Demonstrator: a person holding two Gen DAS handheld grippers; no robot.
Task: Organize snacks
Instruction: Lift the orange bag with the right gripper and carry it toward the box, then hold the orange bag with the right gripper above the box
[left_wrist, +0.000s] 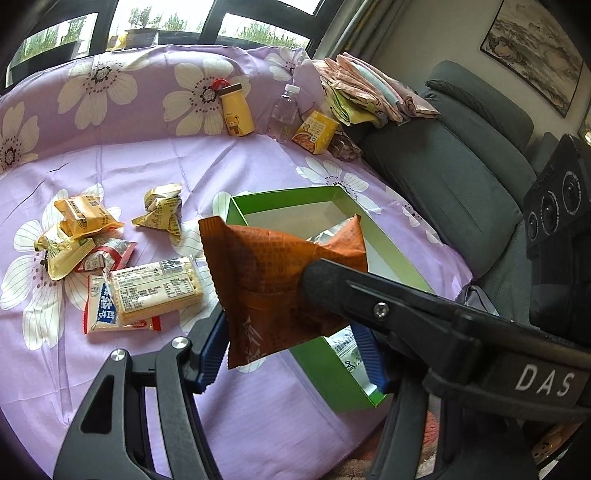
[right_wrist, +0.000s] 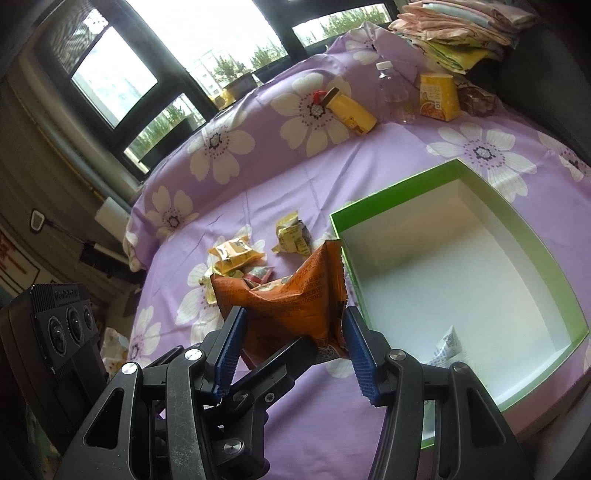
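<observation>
Orange snack packet (left_wrist: 273, 280) held in the air over the near-left corner of the green box (left_wrist: 314, 363), between both grippers.

The packet's back is covered in small print too fine to read. "DAS" shows in white on the right gripper (left_wrist: 314, 275), whose black arm crosses the left wrist view and touches the packet. In the right wrist view, the right gripper (right_wrist: 293, 341) has its blue pads (right_wrist: 360, 354) spread either side of the packet. The left gripper (left_wrist: 291, 352) flanks the packet's lower edge; whether it clamps cannot be told. A white sachet (right_wrist: 448, 345) lies in the box, and the remaining snacks (left_wrist: 110, 254) sit to its left on the floral sheet (left_wrist: 155, 158).
</observation>
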